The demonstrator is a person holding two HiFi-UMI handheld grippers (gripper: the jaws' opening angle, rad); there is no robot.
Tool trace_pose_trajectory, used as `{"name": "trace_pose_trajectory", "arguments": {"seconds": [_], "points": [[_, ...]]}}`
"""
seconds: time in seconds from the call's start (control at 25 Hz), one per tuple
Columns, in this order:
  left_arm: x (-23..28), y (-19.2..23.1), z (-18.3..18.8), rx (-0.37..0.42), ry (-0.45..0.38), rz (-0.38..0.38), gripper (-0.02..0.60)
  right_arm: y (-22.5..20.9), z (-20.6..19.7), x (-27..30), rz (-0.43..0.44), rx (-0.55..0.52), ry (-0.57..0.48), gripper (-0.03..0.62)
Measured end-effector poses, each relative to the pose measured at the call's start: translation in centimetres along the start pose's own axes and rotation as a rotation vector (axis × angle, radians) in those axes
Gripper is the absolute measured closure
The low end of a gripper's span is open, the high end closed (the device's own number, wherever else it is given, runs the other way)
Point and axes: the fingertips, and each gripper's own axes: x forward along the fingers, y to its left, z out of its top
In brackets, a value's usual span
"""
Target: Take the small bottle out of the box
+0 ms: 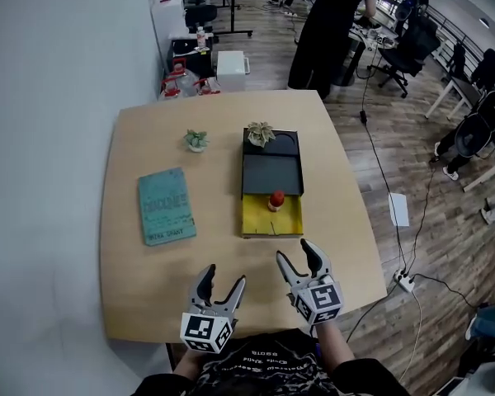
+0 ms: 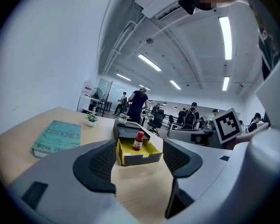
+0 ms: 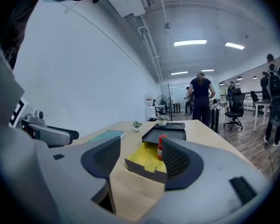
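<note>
A small bottle [image 1: 276, 200] with a red cap stands upright in the yellow-lined box [image 1: 256, 218] at the middle of the table; its dark lid [image 1: 271, 172] lies open behind it. In the left gripper view the bottle [image 2: 138, 140] shows ahead inside the box [image 2: 130, 157]. In the right gripper view, the right jaw partly hides the bottle [image 3: 160, 147]. My left gripper [image 1: 218, 285] and right gripper [image 1: 304, 260] hover open and empty near the table's front edge, short of the box.
A teal book [image 1: 165, 205] lies left of the box. A small potted plant [image 1: 195, 140] sits behind it; another plant [image 1: 261, 133] rests on the lid's far end. A person [image 1: 330, 23] stands beyond the table. Cables and a power strip [image 1: 404, 281] lie on the floor at right.
</note>
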Motion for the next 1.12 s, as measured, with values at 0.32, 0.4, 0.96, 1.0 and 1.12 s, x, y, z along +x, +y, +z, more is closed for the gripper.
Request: {"name": "trace_pose_trajectory", "arguments": {"seconds": [0.32,0.4,0.96,1.0,1.12], "points": [[0.4,0.5,-0.2,0.003,0.014,0.034,0.258,-2.4,0.7,4.1,0.026,-0.013,0.020,0.312],[0.3,0.6,-0.1,0.005,0.019,0.036,0.258,-3.0,0.7,5.0,0.026,-0.023,0.030,0.312],[1.1,1.6,-0.4,0.008,0.056,0.088,0.258,-5.7,0.1,11.6,0.054,-0.088,0.074,0.312],[1.3,1.6,-0.5,0.008,0.060,0.089,0.258,-6.0,0.0,12.2,0.058,-0.088,0.079,0.312],[1.9,1.7,-0.8,0.009,0.077,0.091,0.258,-6.8,-0.6,13.7,0.069,-0.086,0.099,0.312]]}}
